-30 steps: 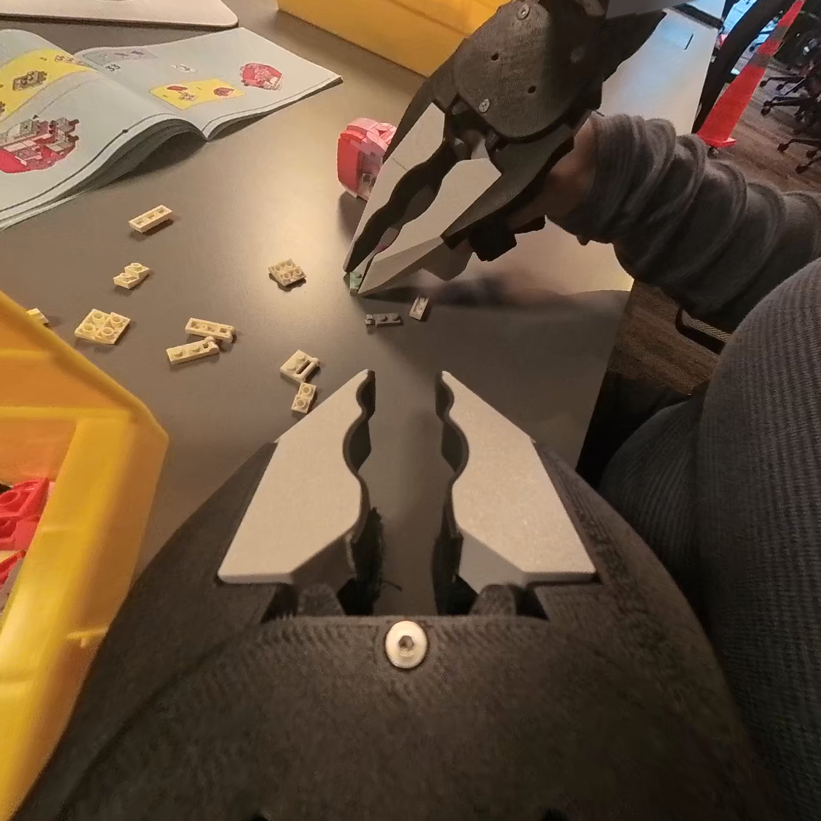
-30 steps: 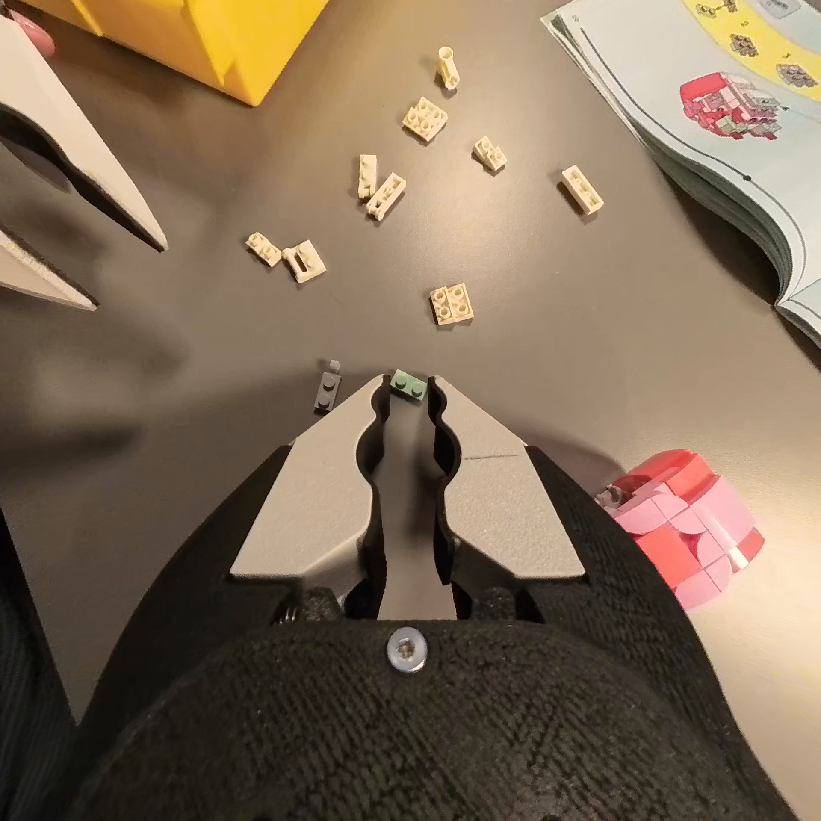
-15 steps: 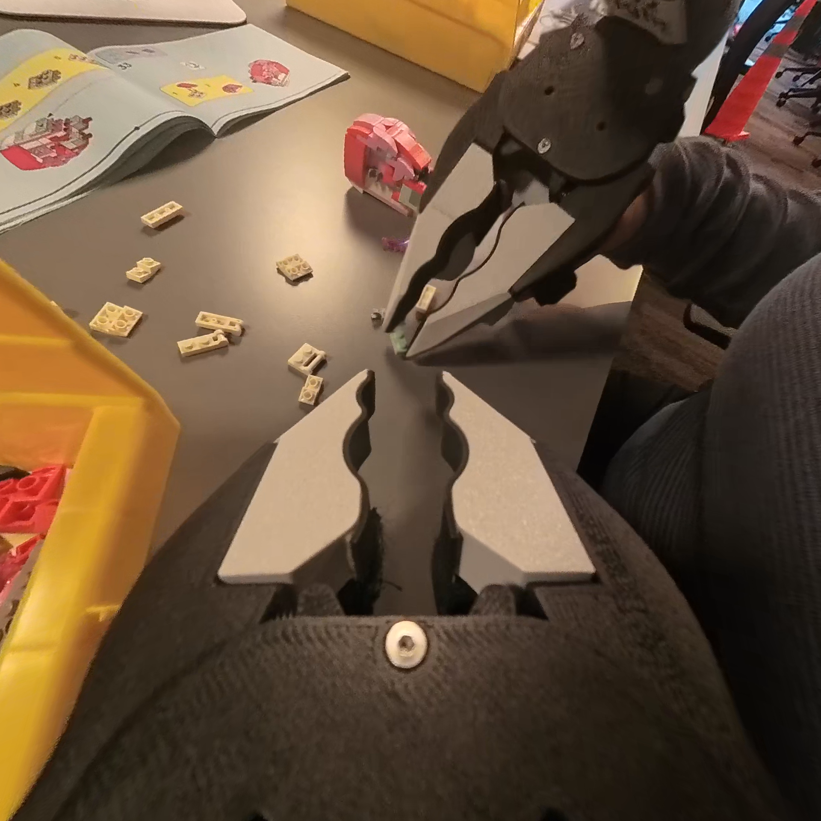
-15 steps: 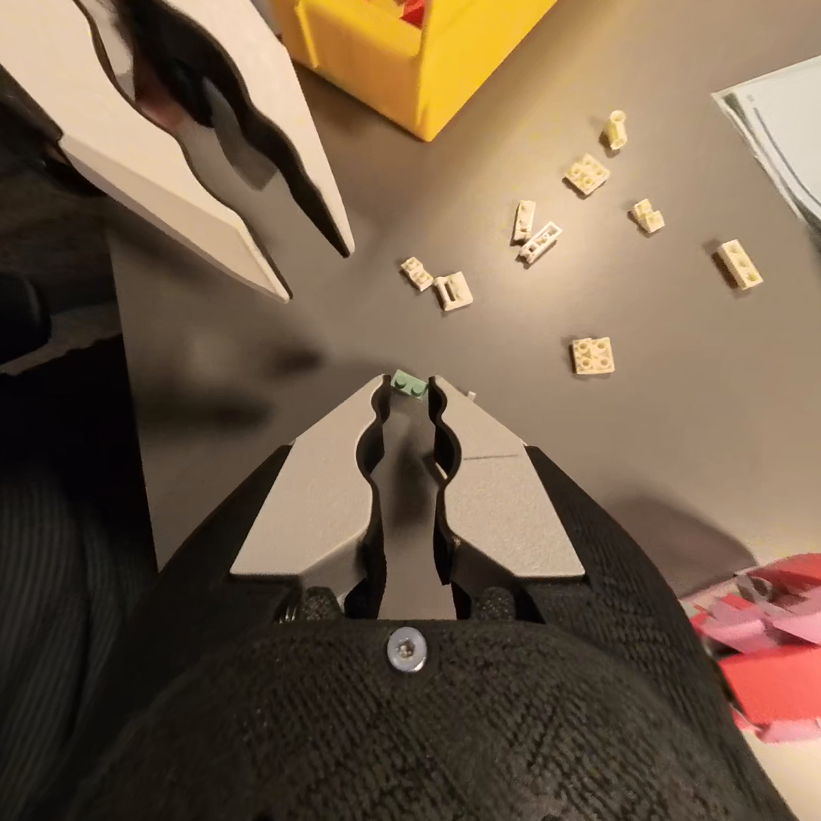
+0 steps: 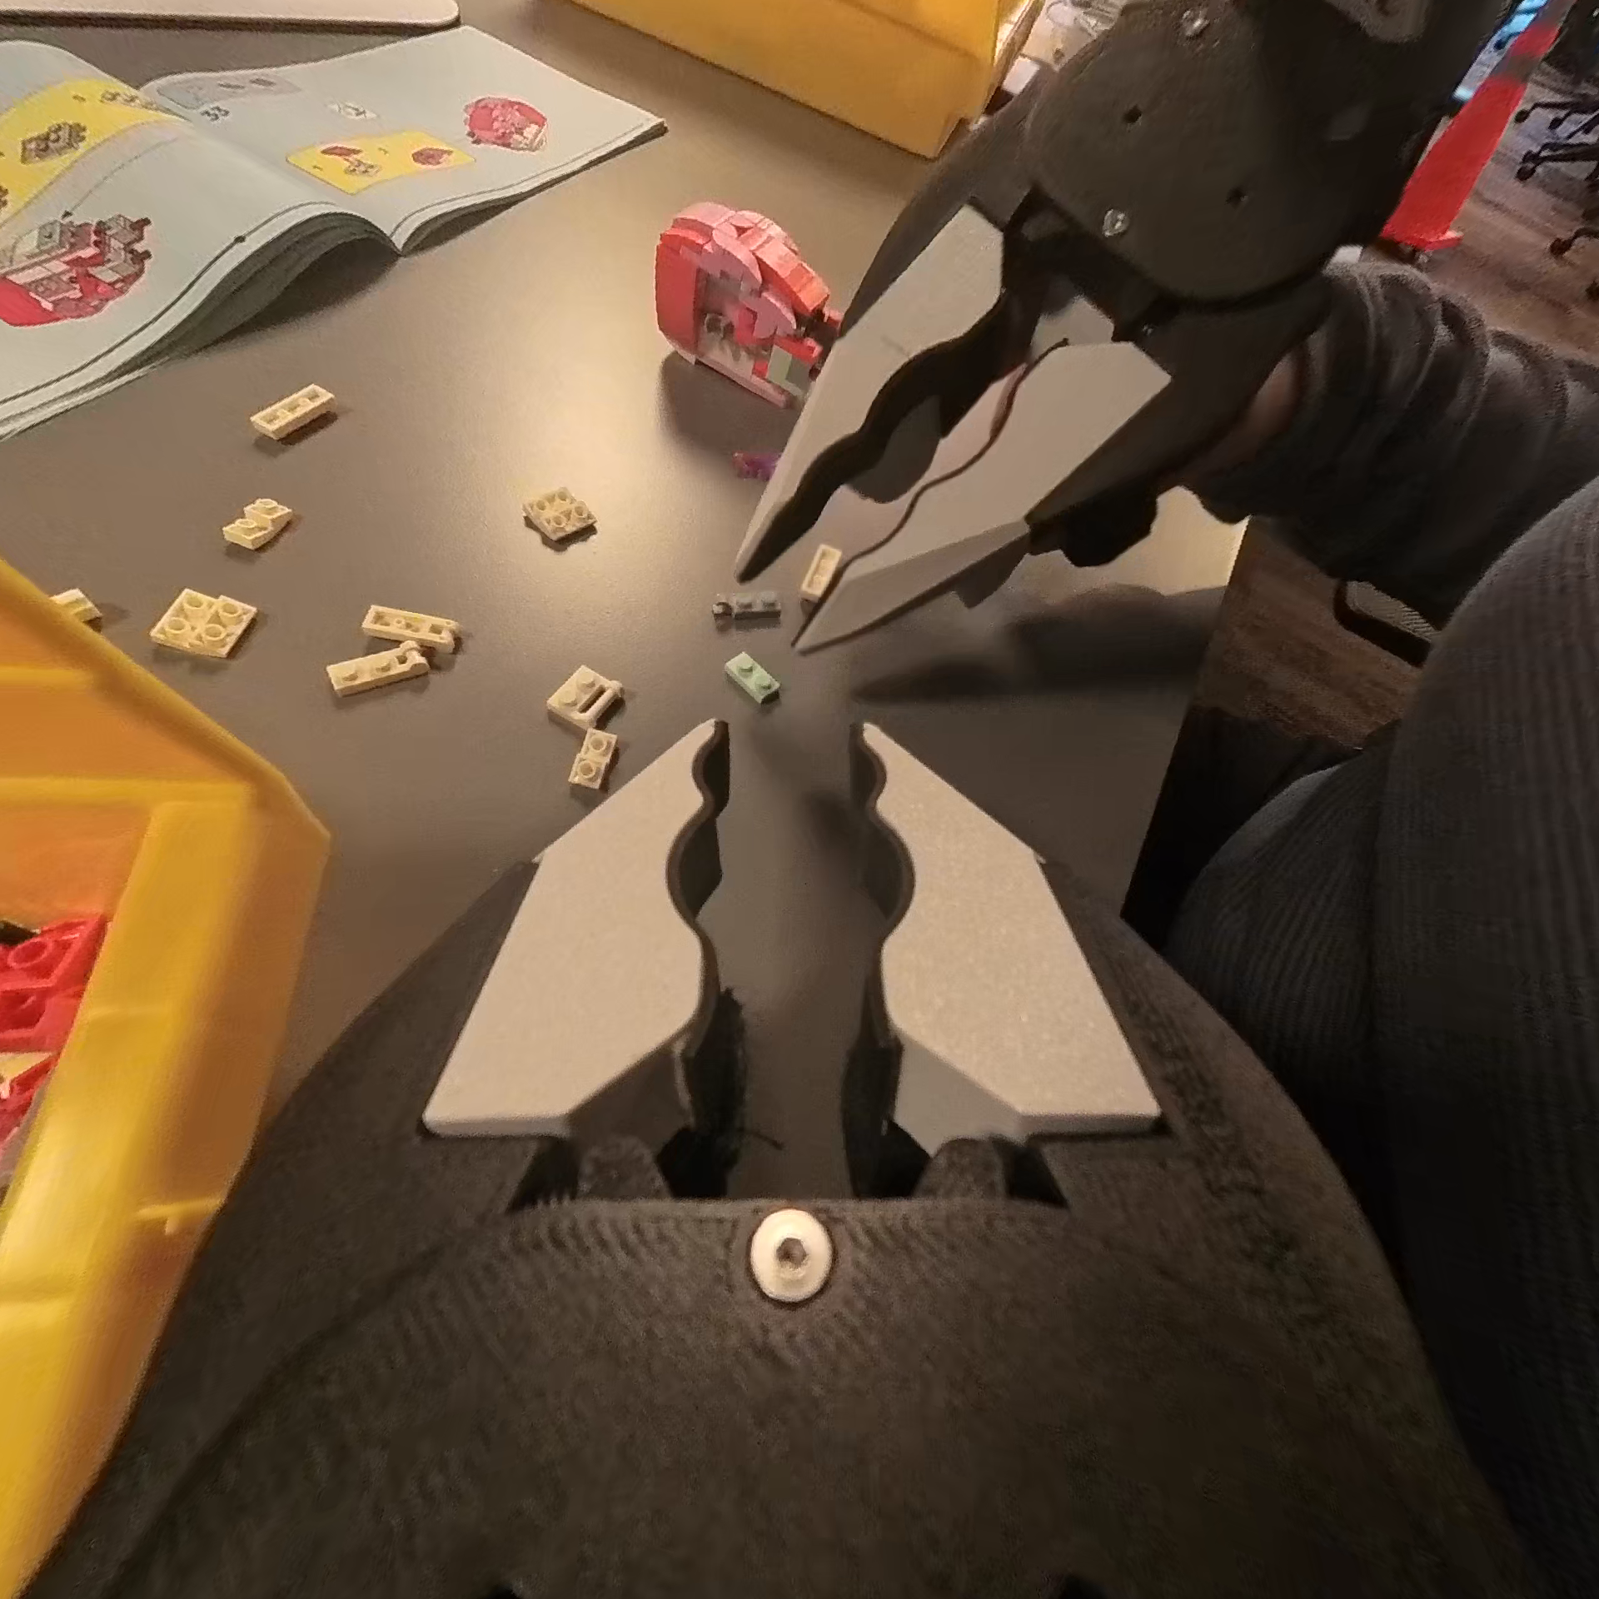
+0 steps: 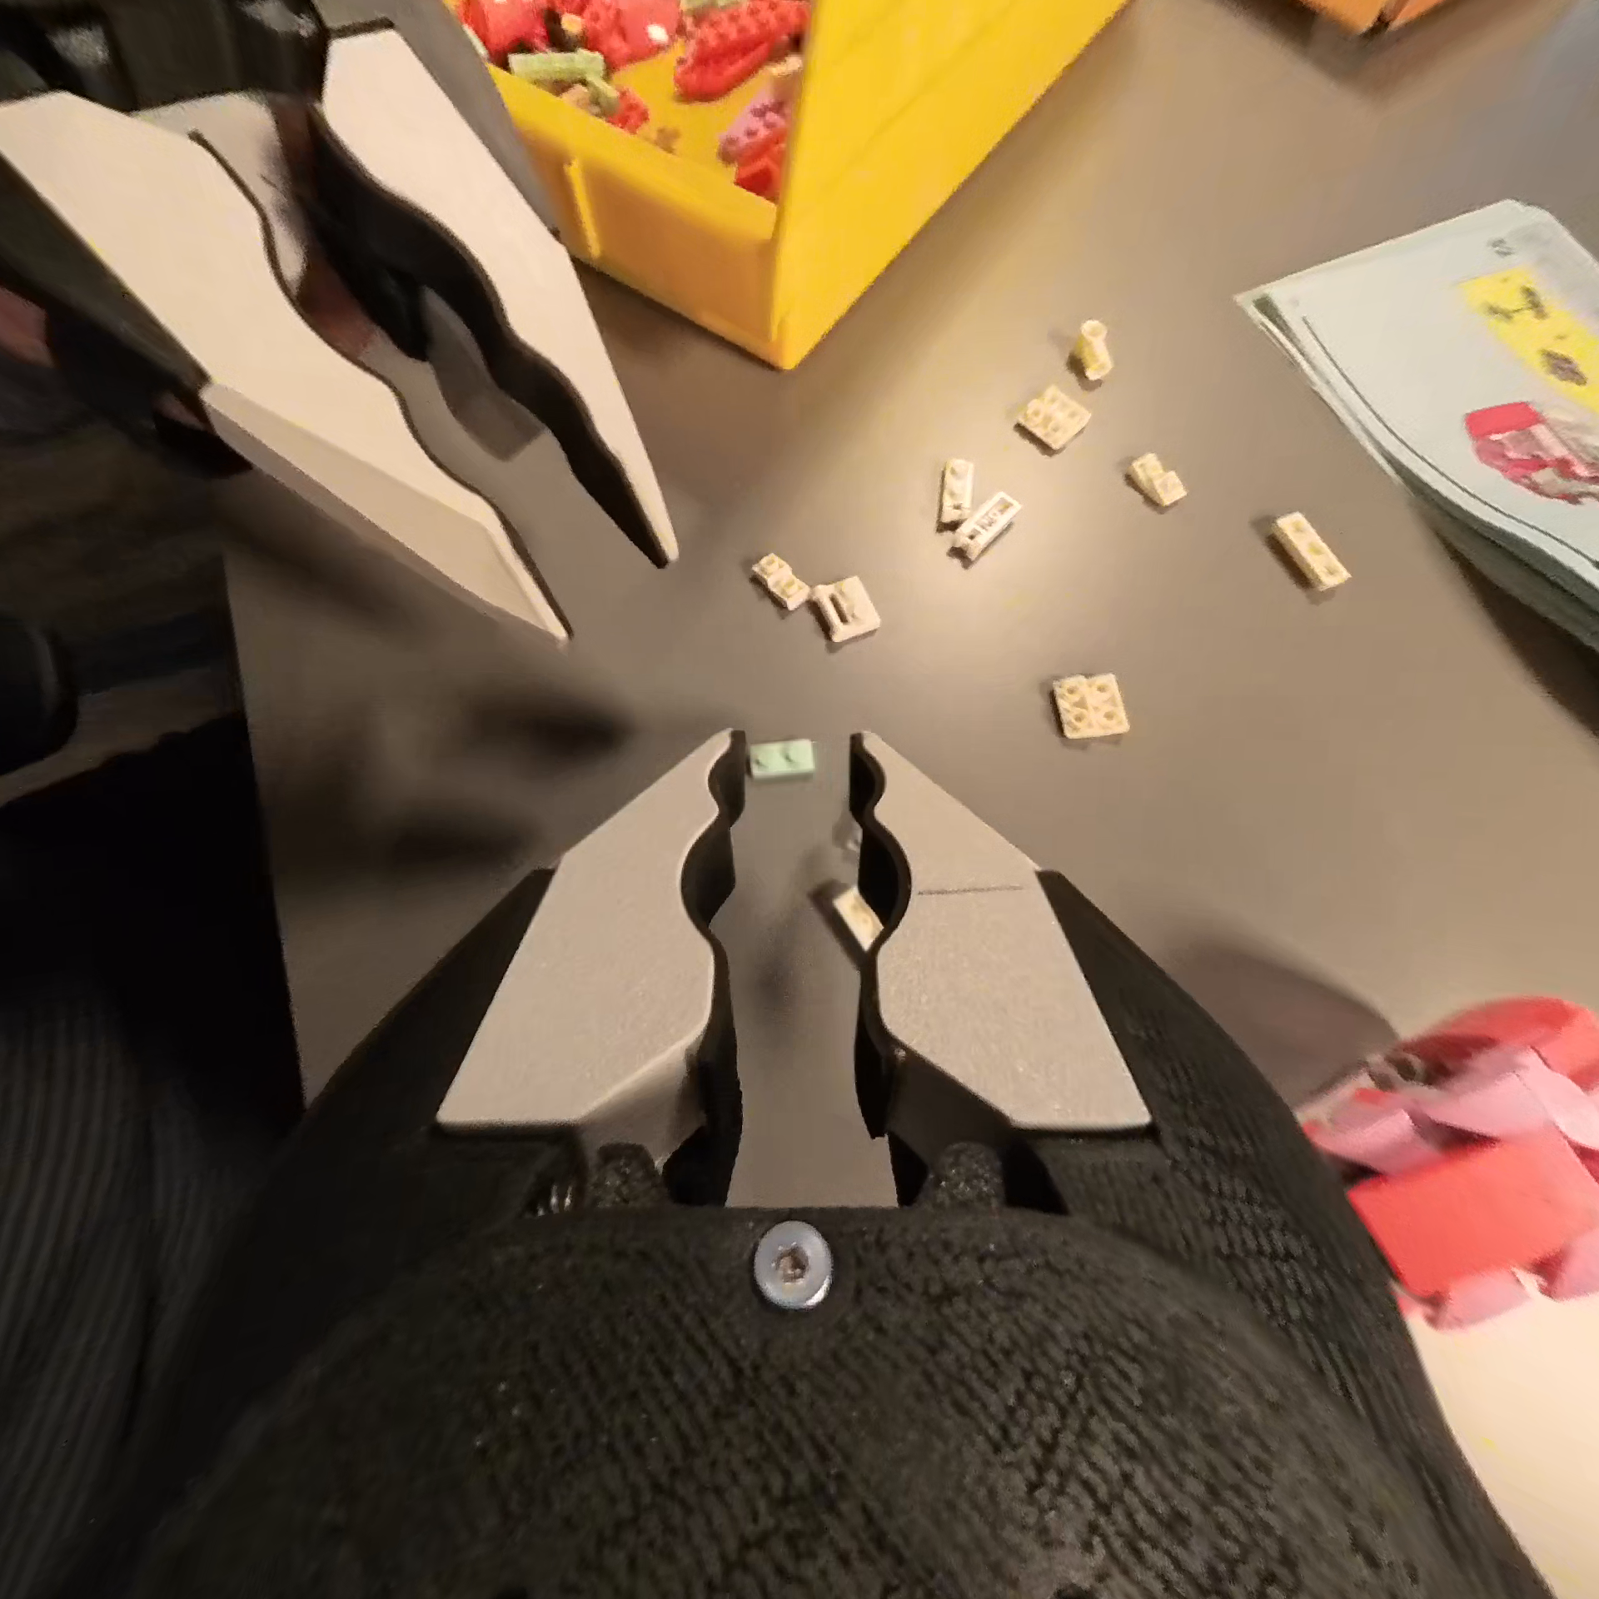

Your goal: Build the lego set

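Fingers of the left gripper (image 5: 789, 735) stood spread with nothing between them, low over the dark table (image 5: 484, 363), level and aimed forward. Fingers of the right gripper (image 6: 792, 746) were likewise parted and gripped nothing; it slanted down from the upper right of the left wrist view, a gloved hand (image 5: 1350, 407) behind it, tips just above the tabletop.

Left to right in the left wrist view:
- yellow bins, two: one (image 5: 147, 908) of red bricks, one (image 5: 831, 61) at the far edge
- open instruction booklet (image 5: 260, 190), one
- tan plates (image 5: 203, 623), about ten, scattered
- mint-green two-stud plate (image 5: 753, 677), one, flat on the table, studs up, apart from both grippers, long axis running far-left to near-right
- dark grey plate (image 5: 748, 606), one
- red-and-pink brick model (image 5: 744, 311), one
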Tool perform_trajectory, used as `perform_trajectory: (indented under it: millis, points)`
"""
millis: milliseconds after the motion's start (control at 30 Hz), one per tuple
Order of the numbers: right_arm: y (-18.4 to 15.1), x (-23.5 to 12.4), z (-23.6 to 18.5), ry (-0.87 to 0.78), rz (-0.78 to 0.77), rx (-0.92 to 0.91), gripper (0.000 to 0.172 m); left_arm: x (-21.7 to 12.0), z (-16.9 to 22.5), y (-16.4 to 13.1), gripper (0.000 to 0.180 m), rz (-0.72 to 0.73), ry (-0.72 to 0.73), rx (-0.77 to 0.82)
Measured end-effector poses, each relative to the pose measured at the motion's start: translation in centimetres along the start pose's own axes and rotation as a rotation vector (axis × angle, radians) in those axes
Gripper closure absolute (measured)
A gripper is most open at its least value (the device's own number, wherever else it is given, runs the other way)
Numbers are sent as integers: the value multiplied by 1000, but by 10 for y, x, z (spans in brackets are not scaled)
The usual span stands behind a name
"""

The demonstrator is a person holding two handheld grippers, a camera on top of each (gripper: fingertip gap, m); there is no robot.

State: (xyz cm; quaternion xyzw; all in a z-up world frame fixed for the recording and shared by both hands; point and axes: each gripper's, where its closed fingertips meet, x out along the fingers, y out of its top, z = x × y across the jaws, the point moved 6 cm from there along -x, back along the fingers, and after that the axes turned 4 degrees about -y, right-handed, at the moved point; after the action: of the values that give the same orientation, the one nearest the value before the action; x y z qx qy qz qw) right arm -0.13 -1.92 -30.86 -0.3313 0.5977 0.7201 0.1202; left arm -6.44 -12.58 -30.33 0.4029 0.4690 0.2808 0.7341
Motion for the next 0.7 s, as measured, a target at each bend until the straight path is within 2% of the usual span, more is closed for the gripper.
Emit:
perform_trajectory:
  millis: [167, 333, 700]
  points:
    - [-12, -2, 9, -25, -45, 5, 149, 4, 0, 0, 153, 1, -4, -11]
    - [-14, -3, 9, -1, -59, -17, 147, 13, -1, 2, 153, -15, 51, -42]
    - [-10, 12, 0, 110, -45, -54, 146, 17, -1, -1, 153, -28, 51, -58]
